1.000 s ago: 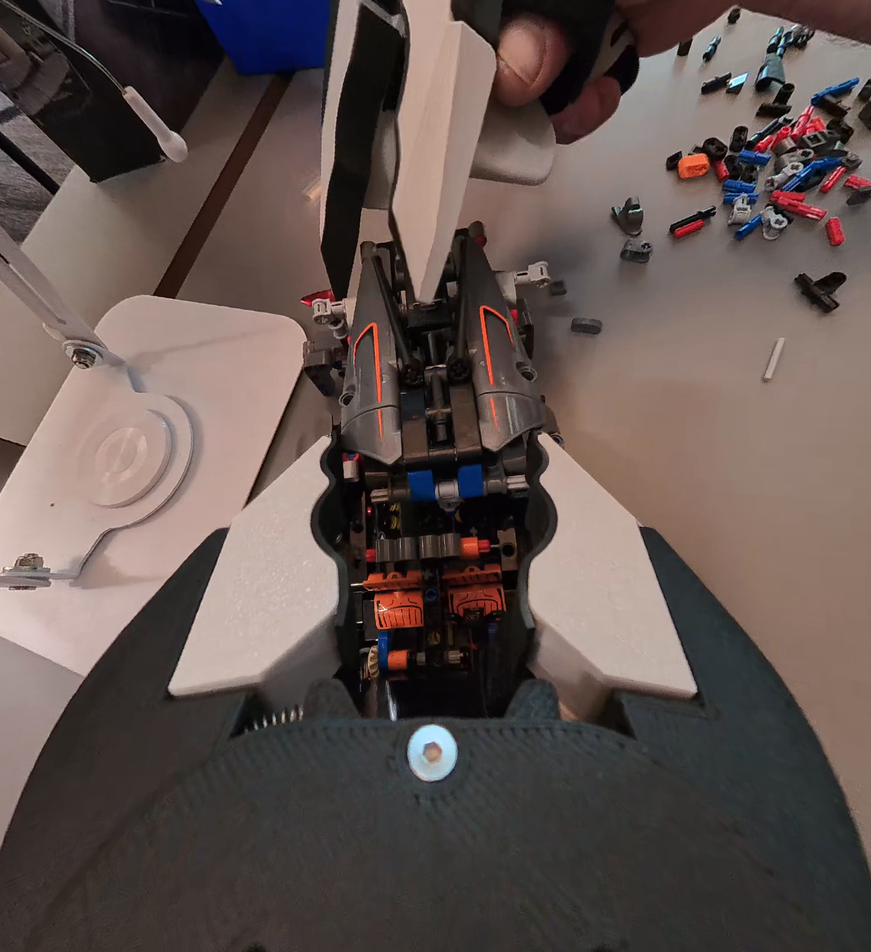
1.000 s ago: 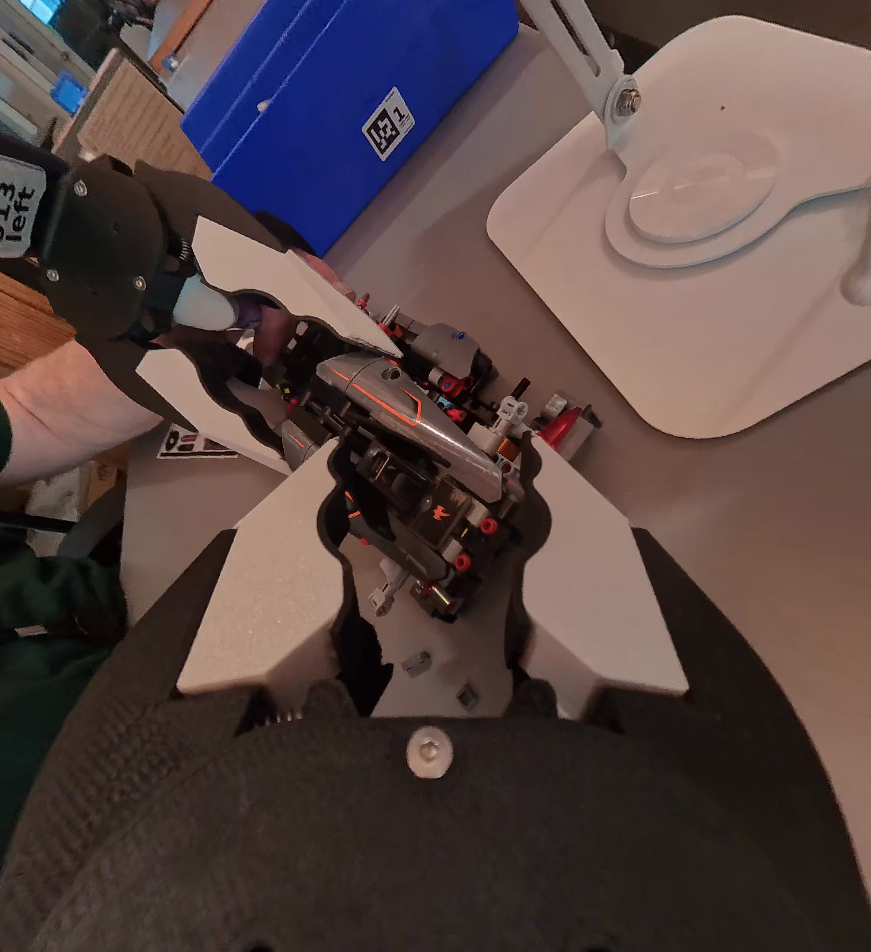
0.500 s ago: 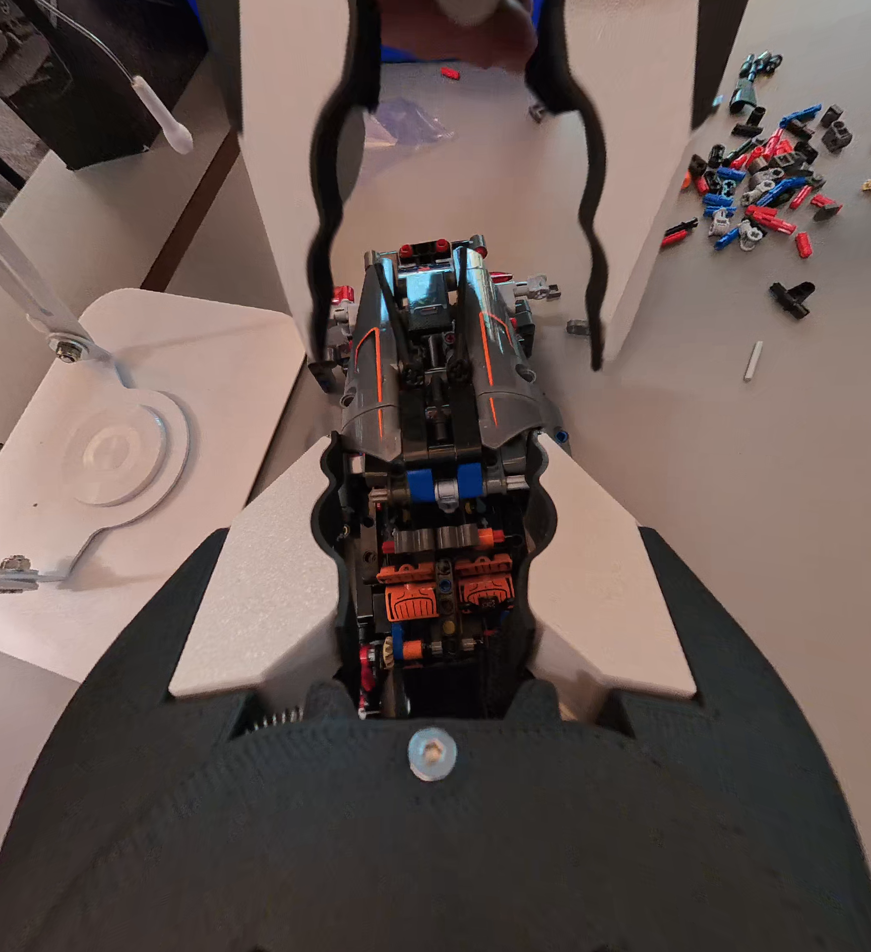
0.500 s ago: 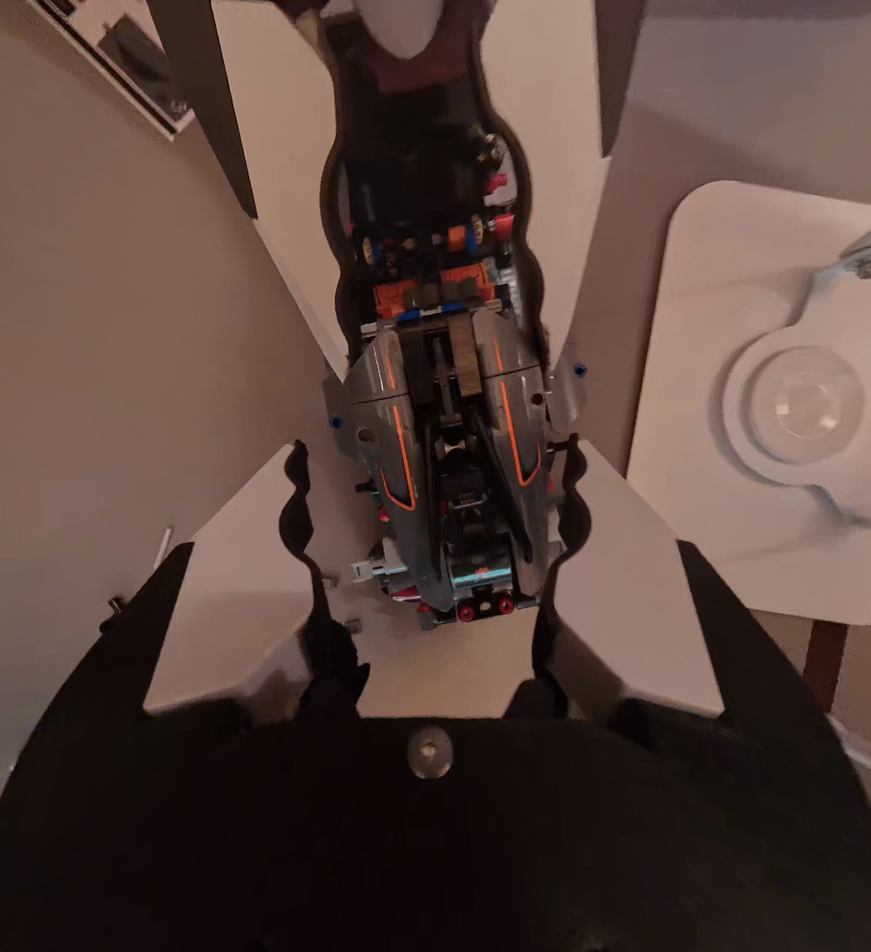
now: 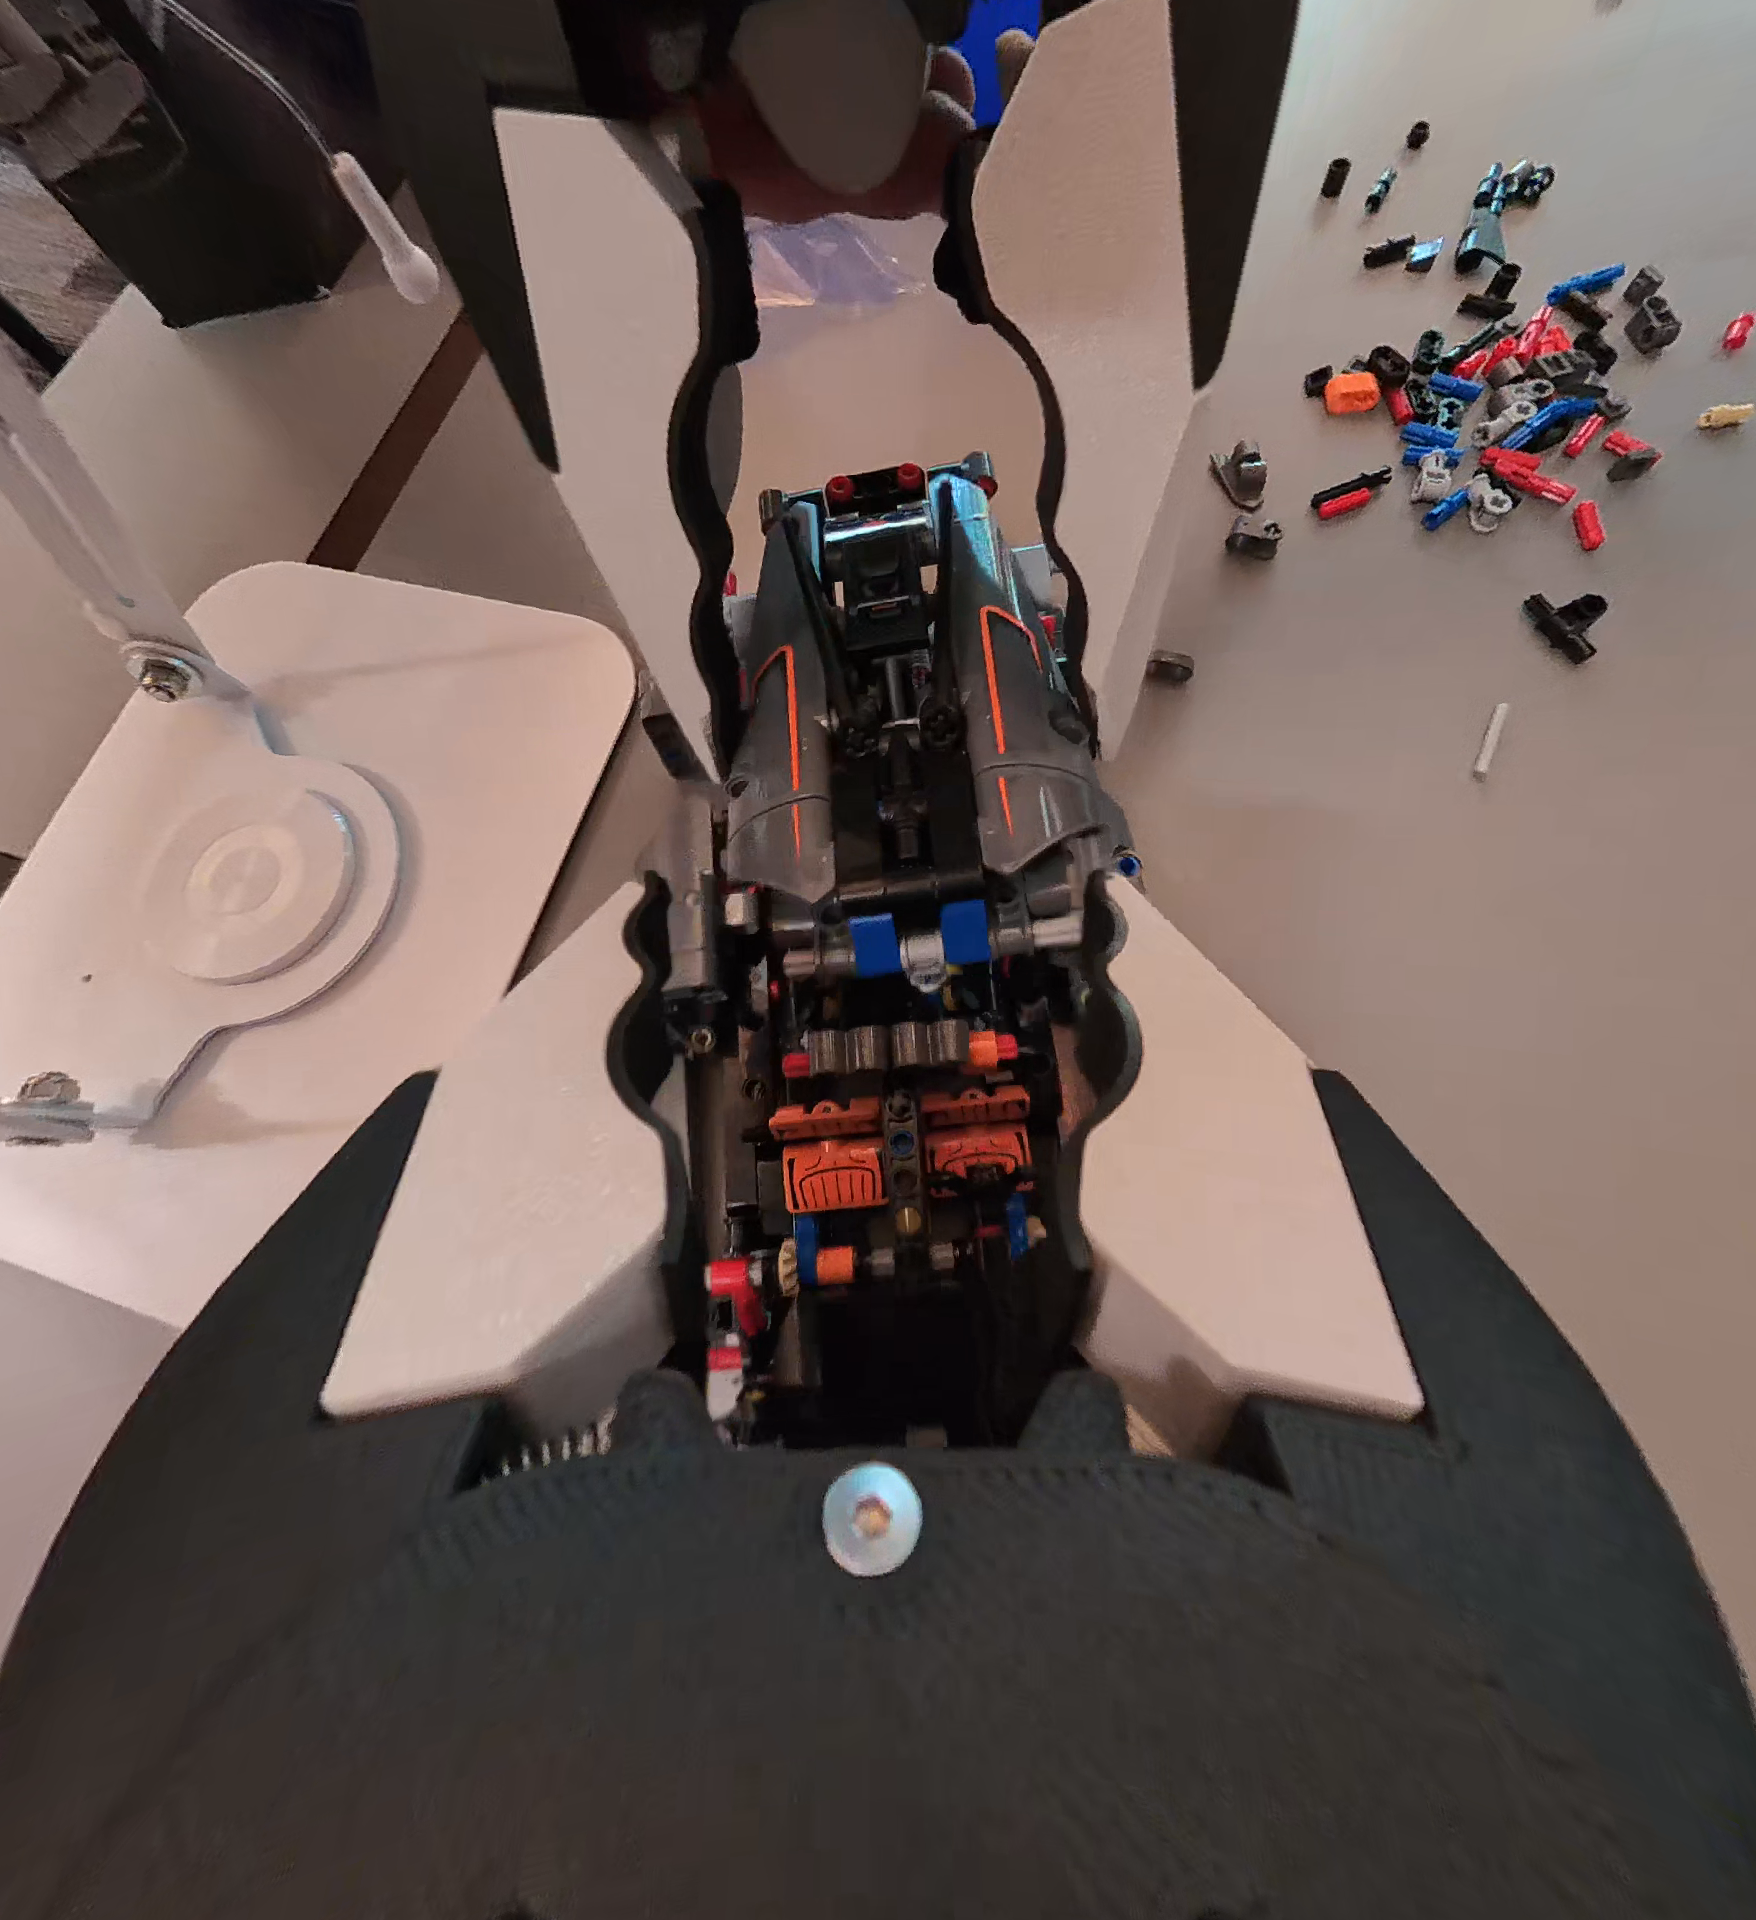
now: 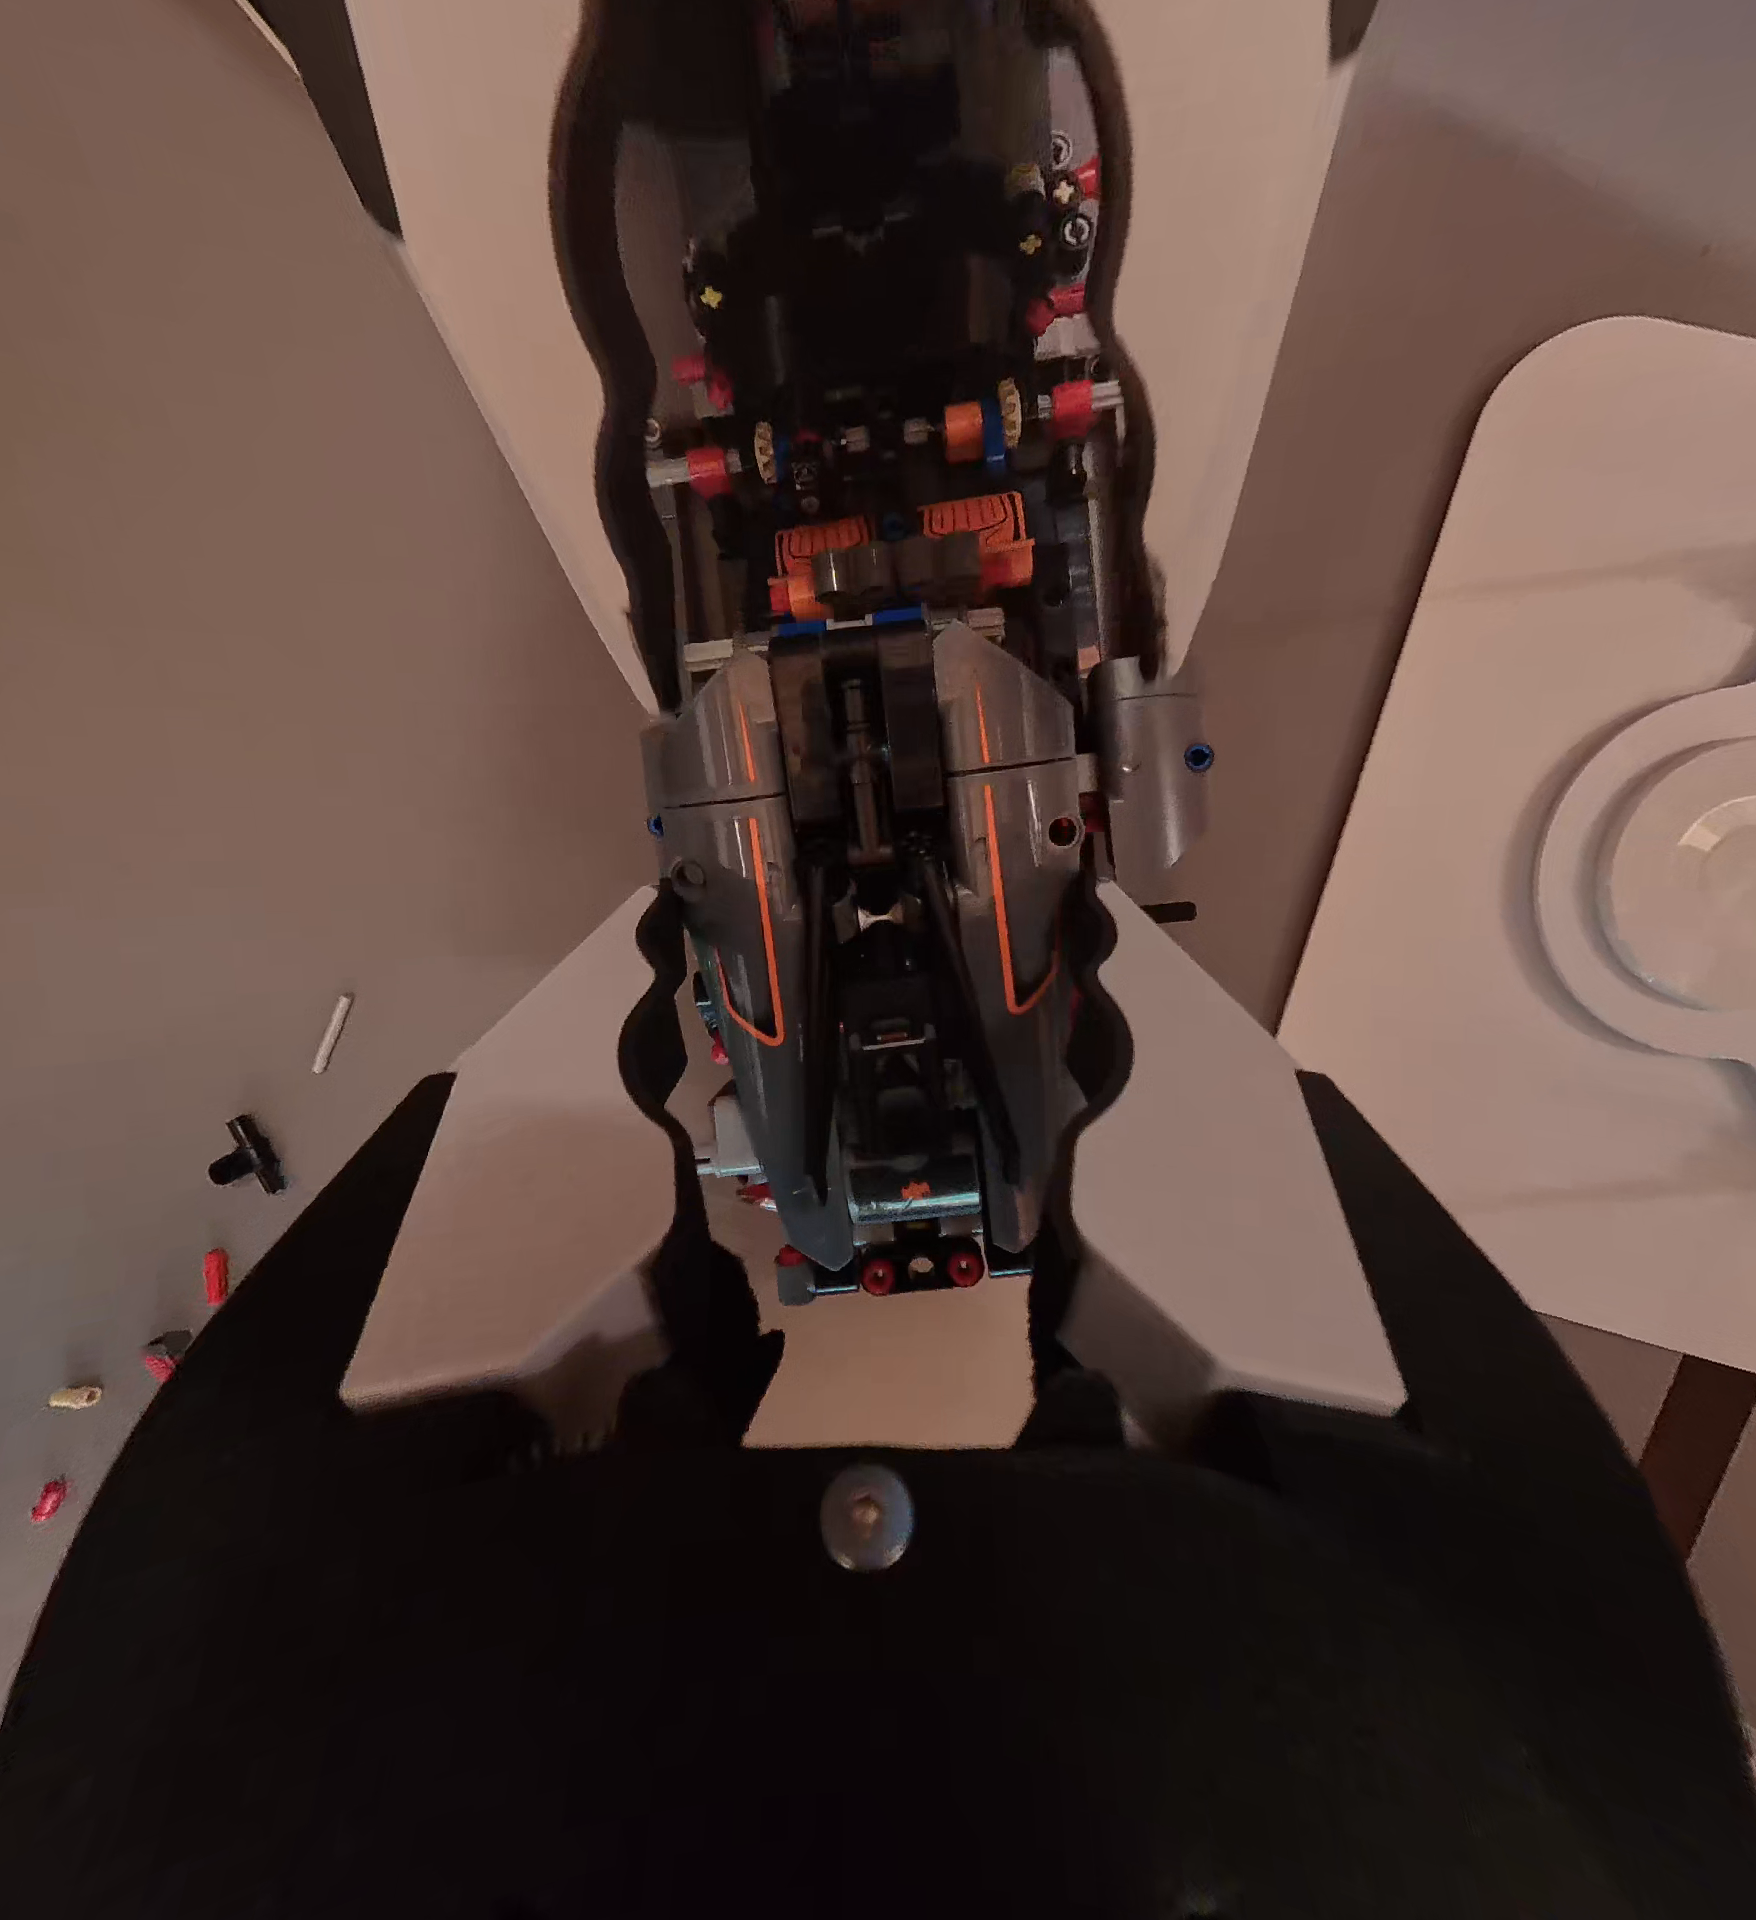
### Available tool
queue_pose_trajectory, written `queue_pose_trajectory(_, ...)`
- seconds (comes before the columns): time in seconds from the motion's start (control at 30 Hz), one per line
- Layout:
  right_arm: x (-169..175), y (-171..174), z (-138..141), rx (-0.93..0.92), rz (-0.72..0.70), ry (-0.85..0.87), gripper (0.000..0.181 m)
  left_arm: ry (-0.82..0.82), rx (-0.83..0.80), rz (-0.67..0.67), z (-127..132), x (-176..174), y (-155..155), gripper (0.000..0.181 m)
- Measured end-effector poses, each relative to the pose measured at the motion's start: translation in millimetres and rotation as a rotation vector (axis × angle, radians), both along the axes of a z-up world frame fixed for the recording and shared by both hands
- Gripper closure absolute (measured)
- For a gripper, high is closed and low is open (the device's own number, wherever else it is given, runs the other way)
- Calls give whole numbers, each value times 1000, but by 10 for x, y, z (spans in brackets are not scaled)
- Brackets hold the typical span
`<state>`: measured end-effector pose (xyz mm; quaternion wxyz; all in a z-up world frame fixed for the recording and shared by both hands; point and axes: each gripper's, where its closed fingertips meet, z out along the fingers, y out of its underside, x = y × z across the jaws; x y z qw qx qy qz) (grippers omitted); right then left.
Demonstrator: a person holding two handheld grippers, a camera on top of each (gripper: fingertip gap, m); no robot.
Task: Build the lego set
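Clamping the rear half of the lego model (image 5: 895,1039) between its white fingers (image 5: 531,1164), the left tool (image 5: 884,914) is narrowed onto the orange-and-black section, the wavy dark pads pressed against both sides. Facing it from the far end, the right tool (image 6: 874,935) brackets the nose of the same model (image 6: 874,935), its fingers (image 6: 1217,1174) set just beside the grey orange-striped panels; contact on the pads cannot be told for certain, though the gap is no wider than the model. In the left wrist view the right tool (image 5: 884,623) shows beyond the model, with part of a hand (image 5: 832,114) behind it. Under the model lies the pale bench (image 5: 1476,1039). Off to one side, well apart from the model, sits a scatter of loose pieces (image 5: 1487,416) in red, blue, black and grey, with a white pin (image 5: 1490,740) nearer. On the opposite side rests a white stand base (image 5: 230,914) with a metal arm bolted on
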<state>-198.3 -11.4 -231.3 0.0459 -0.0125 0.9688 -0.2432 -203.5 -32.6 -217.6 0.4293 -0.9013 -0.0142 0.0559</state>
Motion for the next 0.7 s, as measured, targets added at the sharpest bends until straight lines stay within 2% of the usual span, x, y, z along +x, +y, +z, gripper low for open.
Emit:
queue_pose_trajectory(0.17, -3, 31, -9, 40, 24, 7, 109, 5, 54, 16, 153, 16, -207, 103)
queue_pose_trajectory(0.3, -22, 31, 7, 78, 44, 26, 109, 54, 50, -15, 178, 108, -305, 104)
queue_pose_trajectory(0.7, -100, 5, -65, 199, 66, 65, 110, 266, -68, -128, 11, 314, -210, 104)
